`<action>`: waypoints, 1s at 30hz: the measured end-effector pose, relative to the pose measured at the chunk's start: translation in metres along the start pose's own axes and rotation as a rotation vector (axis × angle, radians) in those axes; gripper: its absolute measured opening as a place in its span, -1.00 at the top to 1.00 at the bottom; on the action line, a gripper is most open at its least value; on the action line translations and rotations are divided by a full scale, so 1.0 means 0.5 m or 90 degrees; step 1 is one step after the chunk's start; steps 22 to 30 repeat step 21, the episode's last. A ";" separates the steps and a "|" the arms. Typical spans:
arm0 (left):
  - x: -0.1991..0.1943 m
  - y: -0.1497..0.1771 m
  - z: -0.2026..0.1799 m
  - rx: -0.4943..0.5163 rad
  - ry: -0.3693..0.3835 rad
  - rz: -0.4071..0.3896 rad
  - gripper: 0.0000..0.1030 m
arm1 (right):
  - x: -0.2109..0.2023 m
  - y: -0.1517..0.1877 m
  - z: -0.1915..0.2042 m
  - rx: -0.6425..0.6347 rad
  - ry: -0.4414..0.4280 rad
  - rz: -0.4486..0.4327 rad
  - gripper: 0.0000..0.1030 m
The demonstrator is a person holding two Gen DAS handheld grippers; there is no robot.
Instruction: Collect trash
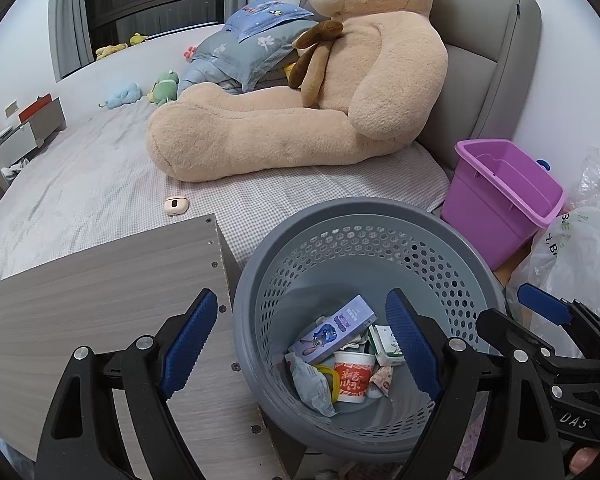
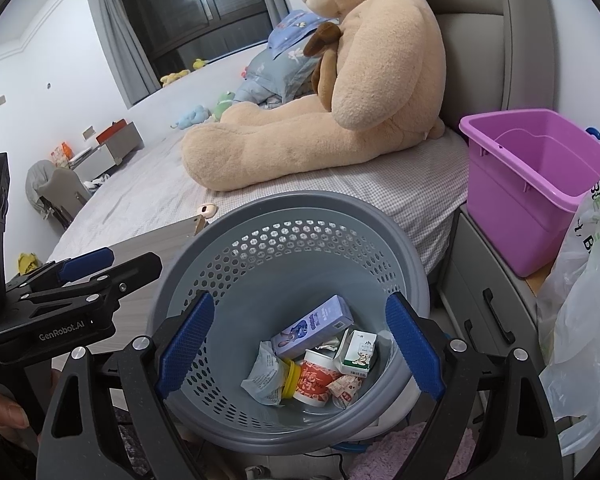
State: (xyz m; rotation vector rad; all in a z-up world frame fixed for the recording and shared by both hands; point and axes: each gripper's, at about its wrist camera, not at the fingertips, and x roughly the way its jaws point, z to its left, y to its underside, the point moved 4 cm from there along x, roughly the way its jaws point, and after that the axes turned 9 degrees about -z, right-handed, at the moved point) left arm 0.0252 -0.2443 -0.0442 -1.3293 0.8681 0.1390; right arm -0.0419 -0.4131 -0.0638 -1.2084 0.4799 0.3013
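Left gripper [image 1: 300,344]: jaws spread wide, nothing between the pads; it hangs above the near-left rim of the bin, angled down.
Right gripper [image 2: 300,344]: jaws likewise spread and empty, aimed into the mouth of the bin.
Waste bin [image 1: 452,236]: grey, round, perforated wall; stands on the floor between the bed and a wood-grain panel [image 1: 100,280], just beside the bedside unit.
Trash: lying in the bottom of the bin, in a loose heap: a purple carton [image 2: 312,326], a red-and-white paper cup [image 2: 314,380], a small white-and-green carton [image 2: 358,354], a crumpled grey wrapper [image 2: 262,376], a small red-patterned sachet [image 2: 344,390].
Step in hand (judged): checking that the load sits inside, then looking for anything left outside.
Remaining candidates: a small pale object [image 1: 175,204] on the bed sheet near the panel; whether it is trash cannot be told. No other loose litter is evident.
Advice: keep both sets of jaws spread until over a target; lift clear of the rim before swinging away, as the bin looks light and would tip if caught.
Hazard: the plastic bag [image 2: 580,320] and purple tub [image 2: 520,216] stand close on the right; avoid snagging them.
Teddy bear [image 1: 340,92]: on the bed, not part of the task.
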 end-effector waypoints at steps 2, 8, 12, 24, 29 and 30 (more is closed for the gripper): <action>0.000 0.000 0.000 0.000 0.000 0.001 -0.60 | 0.000 0.000 0.001 0.000 -0.001 0.000 -0.67; 0.001 0.000 -0.002 0.000 -0.002 0.001 -0.60 | 0.001 -0.001 0.001 0.000 -0.001 0.001 -0.67; 0.001 0.001 -0.003 0.001 -0.001 0.001 -0.60 | 0.001 -0.001 0.001 0.000 -0.001 0.001 -0.67; 0.000 0.001 -0.005 0.002 0.001 0.001 -0.60 | 0.001 -0.001 0.002 0.000 -0.001 0.001 -0.67; 0.000 0.001 -0.005 0.002 0.001 0.001 -0.60 | 0.001 -0.001 0.002 0.000 -0.001 0.001 -0.67; 0.000 0.001 -0.005 0.002 0.001 0.001 -0.60 | 0.001 -0.001 0.002 0.000 -0.001 0.001 -0.67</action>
